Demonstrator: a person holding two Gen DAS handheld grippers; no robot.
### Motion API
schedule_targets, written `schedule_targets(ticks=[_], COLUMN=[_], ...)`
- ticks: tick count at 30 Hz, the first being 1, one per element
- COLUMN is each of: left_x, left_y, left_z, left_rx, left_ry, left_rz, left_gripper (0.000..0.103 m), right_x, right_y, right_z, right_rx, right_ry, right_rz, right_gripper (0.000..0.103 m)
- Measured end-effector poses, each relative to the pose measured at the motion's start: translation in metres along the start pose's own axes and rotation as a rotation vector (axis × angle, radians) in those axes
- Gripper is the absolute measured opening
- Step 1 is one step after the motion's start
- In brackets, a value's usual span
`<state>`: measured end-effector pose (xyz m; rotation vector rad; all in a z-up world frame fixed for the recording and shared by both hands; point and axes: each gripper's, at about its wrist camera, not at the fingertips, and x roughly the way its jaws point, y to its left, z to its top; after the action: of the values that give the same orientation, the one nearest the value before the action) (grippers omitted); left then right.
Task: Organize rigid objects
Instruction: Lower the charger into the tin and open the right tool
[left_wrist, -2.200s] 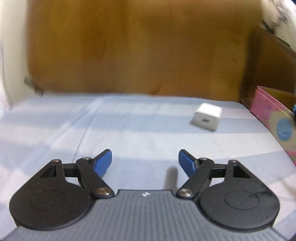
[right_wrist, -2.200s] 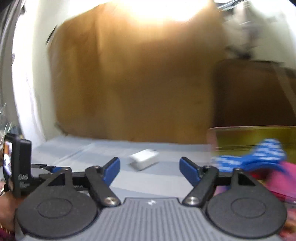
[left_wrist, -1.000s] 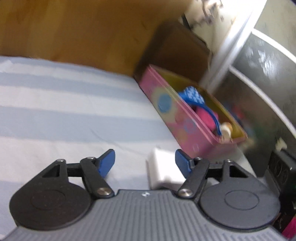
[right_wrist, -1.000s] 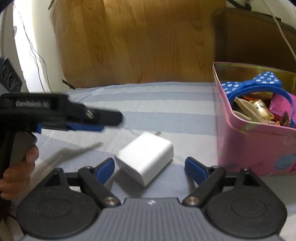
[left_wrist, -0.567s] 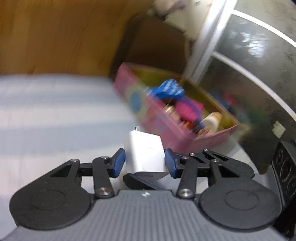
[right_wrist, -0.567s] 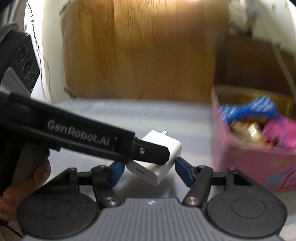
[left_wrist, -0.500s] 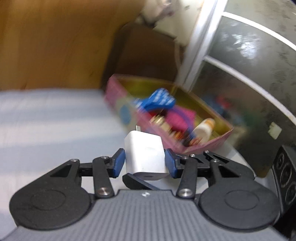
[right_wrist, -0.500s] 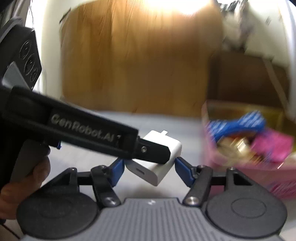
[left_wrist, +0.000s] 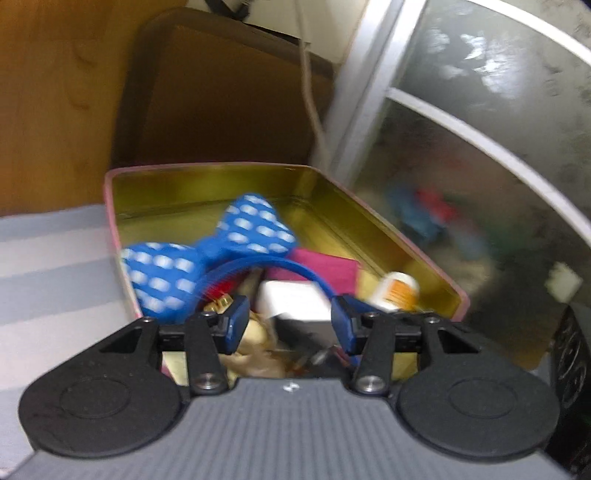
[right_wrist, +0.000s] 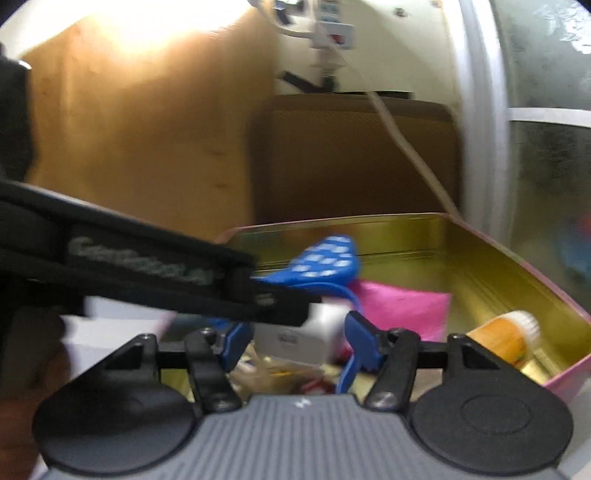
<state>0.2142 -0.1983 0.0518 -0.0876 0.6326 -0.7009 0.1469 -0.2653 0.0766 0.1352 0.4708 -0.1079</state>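
— What is nearest to you?

— My left gripper (left_wrist: 290, 325), with the white charger (left_wrist: 293, 301) between its blue pads. The right pad lies against it. At the left pad I see a thin gap, but it is blurred, so I cannot tell whether those jaws pinch or only flank it.

— And the other one?

— My right gripper (right_wrist: 297, 341) comes at the charger from another side. Its jaws are closed in against both sides of the charger and hold it. The left gripper's black finger crosses over the top of it in that view.

— Where is the charger, then?

— Over the near end of the pink tin (left_wrist: 207, 168), inside its rim, above a jumble of small things I cannot make out.

— What else is in the tin?

— A blue headband with a white-dotted bow (left_wrist: 207, 254) arches just behind the charger. Behind that lies a pink pouch (left_wrist: 321, 267), and to the right an orange bottle (left_wrist: 393, 291) lies on its side by the tin's wall.

— And beyond?

— The tin stands on a striped sheet (left_wrist: 48, 266). Behind it are a brown panel (left_wrist: 221, 96) and a wooden board (left_wrist: 55, 92), with a white cable (left_wrist: 308, 74) hanging down and a frosted glass door (left_wrist: 480, 147) on the right.
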Motion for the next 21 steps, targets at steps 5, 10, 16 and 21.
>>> schedule_targets(ticks=[5,10,16,21], left_x=[-0.026,-0.057,-0.088,-0.110], left_y=[-0.005,0.006,0.031,0.050], left_z=[0.002,-0.007,-0.034,-0.055], left_rx=[0.048,0.063,0.015,-0.014], left_ry=[-0.061,-0.074,-0.058,-0.052], left_rz=[0.117,0.224,0.318,0.393], left_gripper=[0.061,0.065,0.066,0.069], right_x=[-0.003,-0.037,-0.069,-0.088], right_y=[-0.024,-0.018,0.008,0.030], right_z=[-0.001,-0.008,-0.020,-0.031], right_rx=[0.121,0.168,0.148,0.137], right_ry=[-0.041,-0.133,-0.174,-0.179], right_rz=[-0.013,0.041,0.086,0.130], right_gripper=[0.059,0.069,0.072,0.073])
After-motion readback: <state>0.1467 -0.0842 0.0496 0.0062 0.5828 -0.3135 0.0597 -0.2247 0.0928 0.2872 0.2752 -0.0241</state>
